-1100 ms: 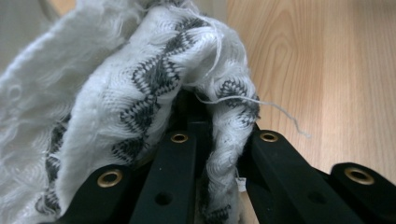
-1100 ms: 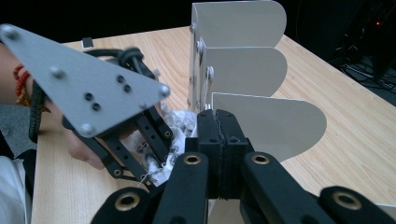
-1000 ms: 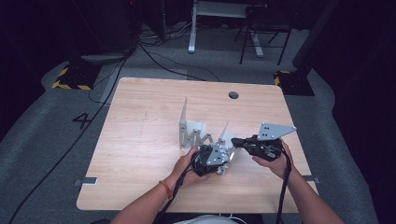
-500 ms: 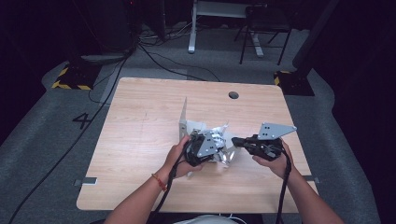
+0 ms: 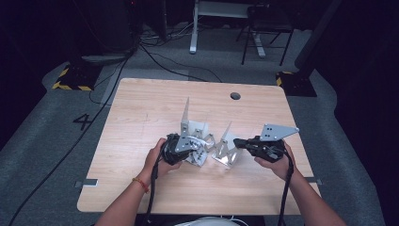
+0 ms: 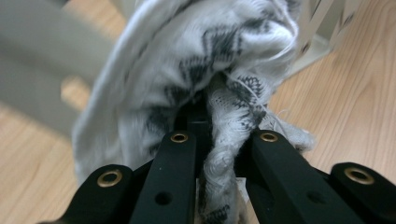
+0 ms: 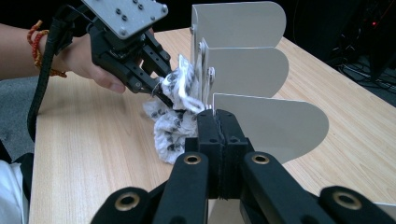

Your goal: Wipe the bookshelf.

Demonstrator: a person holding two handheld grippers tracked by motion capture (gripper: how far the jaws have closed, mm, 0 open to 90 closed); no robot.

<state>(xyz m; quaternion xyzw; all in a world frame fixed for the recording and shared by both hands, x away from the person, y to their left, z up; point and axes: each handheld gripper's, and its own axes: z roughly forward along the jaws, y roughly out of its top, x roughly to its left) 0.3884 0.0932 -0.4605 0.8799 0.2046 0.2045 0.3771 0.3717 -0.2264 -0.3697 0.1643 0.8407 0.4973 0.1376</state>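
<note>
The left gripper [image 5: 188, 147] is reaching in low beside the metal divider rack [image 5: 190, 127], its jaws clamping a white-and-grey patterned cloth [image 7: 175, 109] against the rack's near side. The right gripper [image 5: 237, 143] is pinching the edge of the rack's nearest plate [image 7: 275, 126], jaws closed on it. The cloth is blocking the left gripper view, blurring the rack behind. Bare table [image 5: 141, 113] is lying left of the rack.

A light wooden table [image 5: 141, 117] with a round cable hole [image 5: 235, 96] stands on grey carpet [image 5: 42, 141] marked "4" [image 5: 83, 121]; black cables [image 5: 155, 56] and yellow-black hazard-striped feet [image 5: 70, 85] lie beyond.
</note>
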